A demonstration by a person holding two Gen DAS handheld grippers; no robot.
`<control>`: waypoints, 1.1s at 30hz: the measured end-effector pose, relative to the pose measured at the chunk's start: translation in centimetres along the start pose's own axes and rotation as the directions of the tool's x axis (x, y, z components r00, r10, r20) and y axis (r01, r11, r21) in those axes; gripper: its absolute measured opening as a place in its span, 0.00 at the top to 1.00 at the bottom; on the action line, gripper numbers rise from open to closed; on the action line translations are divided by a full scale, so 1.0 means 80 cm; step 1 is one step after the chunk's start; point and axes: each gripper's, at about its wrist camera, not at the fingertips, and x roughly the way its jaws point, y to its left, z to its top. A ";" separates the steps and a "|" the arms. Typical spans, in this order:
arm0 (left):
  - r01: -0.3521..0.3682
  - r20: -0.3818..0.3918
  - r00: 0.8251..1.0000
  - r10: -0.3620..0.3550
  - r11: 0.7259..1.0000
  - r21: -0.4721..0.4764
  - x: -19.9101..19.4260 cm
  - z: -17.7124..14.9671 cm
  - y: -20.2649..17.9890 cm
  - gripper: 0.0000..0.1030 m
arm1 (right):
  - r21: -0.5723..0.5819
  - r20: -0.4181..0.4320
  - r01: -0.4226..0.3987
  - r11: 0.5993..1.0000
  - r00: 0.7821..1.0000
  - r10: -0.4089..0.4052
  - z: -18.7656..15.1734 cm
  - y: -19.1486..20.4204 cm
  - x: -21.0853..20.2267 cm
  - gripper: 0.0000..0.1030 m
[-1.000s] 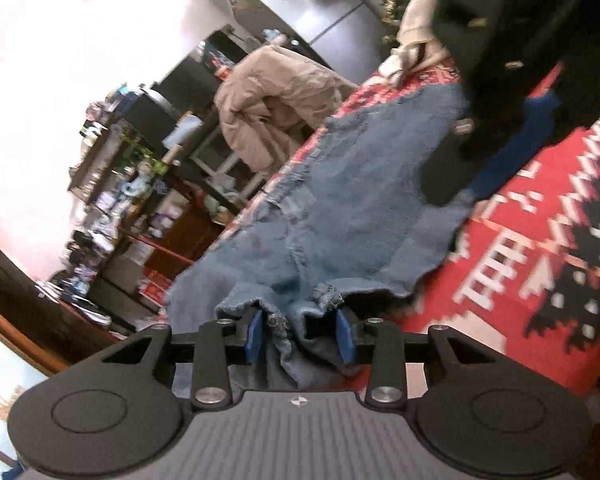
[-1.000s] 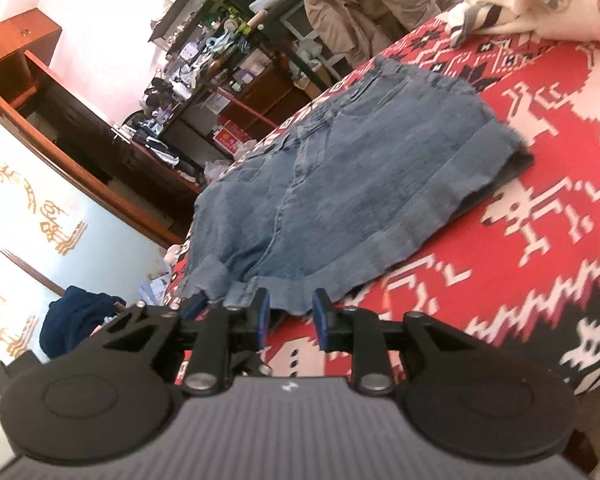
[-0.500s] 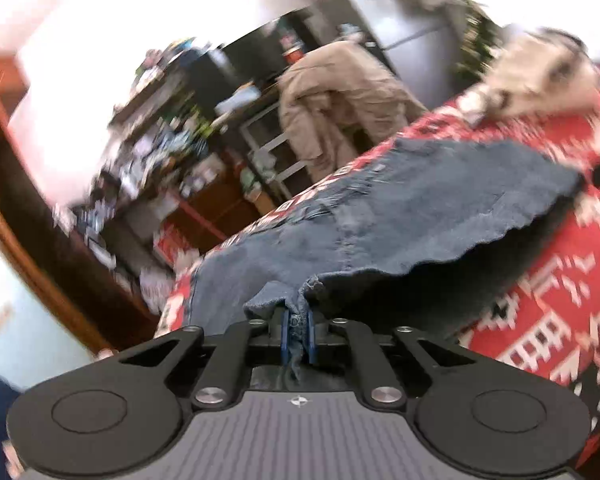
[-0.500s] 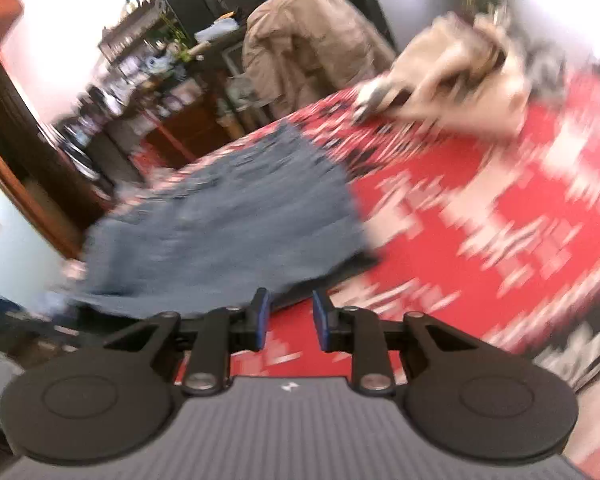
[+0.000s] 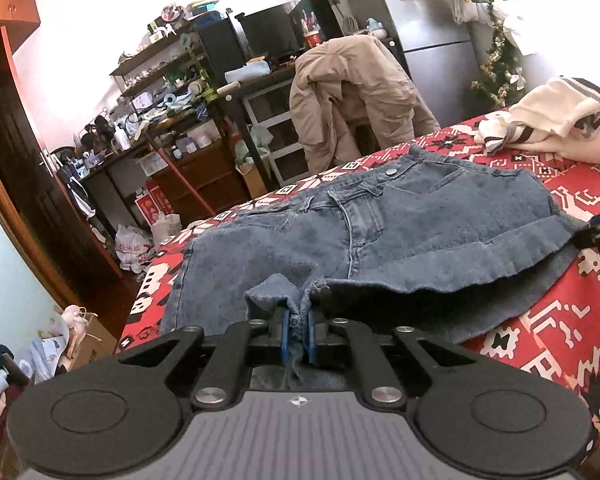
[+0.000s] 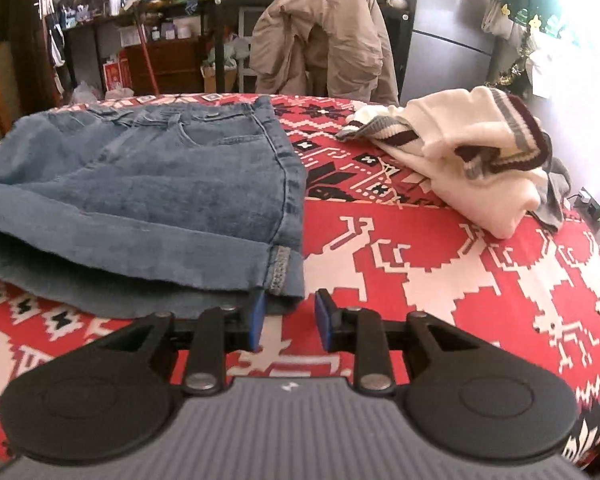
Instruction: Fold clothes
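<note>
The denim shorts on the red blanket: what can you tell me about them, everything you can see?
The denim shorts are faded blue, with a metal waist button, belt loops, pockets and rolled, frayed hems. They lie fairly flat on the red patterned blanket, waistband away from the cameras. The left gripper is shut on the hem near the crotch, lifting it slightly. The right gripper is open at the cuffed corner of the other leg.
</note>
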 end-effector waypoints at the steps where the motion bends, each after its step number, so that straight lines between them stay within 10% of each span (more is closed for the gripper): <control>1: 0.004 -0.001 1.000 -0.004 1.000 -0.001 0.000 0.000 0.000 0.91 | 0.003 0.004 0.001 1.000 1.000 -0.001 0.001 0.000 0.001 0.71; 5: 0.013 0.011 1.000 -0.013 1.000 0.018 -0.006 0.000 -0.005 0.92 | 0.068 0.036 -0.020 0.997 0.999 0.018 0.006 -0.009 -0.001 0.99; 18: 0.156 0.161 0.971 -0.175 0.980 0.123 -0.099 0.046 -0.070 0.92 | 0.341 0.275 0.003 0.940 0.956 -0.102 0.043 -0.101 -0.127 1.00; 33: 0.299 -0.039 0.954 -0.297 0.951 0.073 -0.068 0.014 -0.102 0.84 | 0.352 0.086 0.003 0.936 0.996 -0.035 -0.016 -0.115 -0.106 0.84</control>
